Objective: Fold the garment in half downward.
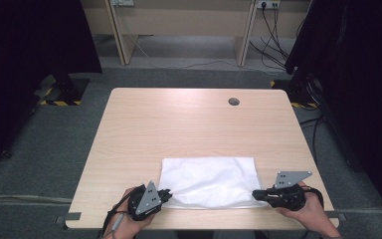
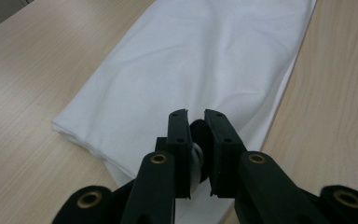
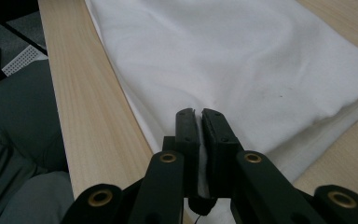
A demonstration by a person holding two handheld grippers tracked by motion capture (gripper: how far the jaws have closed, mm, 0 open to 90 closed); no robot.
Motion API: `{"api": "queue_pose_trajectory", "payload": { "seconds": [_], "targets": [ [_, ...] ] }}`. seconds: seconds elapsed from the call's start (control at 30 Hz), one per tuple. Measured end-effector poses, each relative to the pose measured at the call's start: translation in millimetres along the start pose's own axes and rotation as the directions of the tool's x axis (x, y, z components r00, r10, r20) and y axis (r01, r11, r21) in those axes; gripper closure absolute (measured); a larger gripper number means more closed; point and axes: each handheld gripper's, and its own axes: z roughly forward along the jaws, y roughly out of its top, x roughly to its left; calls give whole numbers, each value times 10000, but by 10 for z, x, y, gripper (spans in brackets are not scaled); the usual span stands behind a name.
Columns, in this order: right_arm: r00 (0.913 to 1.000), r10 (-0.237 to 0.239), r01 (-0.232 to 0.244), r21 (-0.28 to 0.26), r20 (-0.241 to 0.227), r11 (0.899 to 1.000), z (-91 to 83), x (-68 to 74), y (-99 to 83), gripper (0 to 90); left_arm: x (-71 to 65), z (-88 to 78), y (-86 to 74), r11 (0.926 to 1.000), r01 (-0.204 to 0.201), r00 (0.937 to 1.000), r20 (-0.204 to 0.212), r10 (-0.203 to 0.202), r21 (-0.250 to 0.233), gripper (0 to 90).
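Gripping one folded white cloth [image 1: 209, 180]: two grippers, left gripper [image 1: 167, 193], right gripper [image 1: 255, 194].

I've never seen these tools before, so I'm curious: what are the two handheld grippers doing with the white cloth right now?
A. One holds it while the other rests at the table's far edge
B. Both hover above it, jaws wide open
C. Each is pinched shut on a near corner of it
C: the left gripper and right gripper each clamp a near corner of the white cloth, their jaws closed on fabric.
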Motion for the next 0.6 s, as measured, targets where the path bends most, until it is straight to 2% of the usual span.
{"api": "queue_pose_trajectory", "payload": {
  "seconds": [0.6],
  "targets": [
    [10000, -49, 50, 129, -74, 9999, 4, 34, -23, 858, -67, -8, -12, 10000, -68, 9998, 212, 66, 72, 804]
  ]
}}
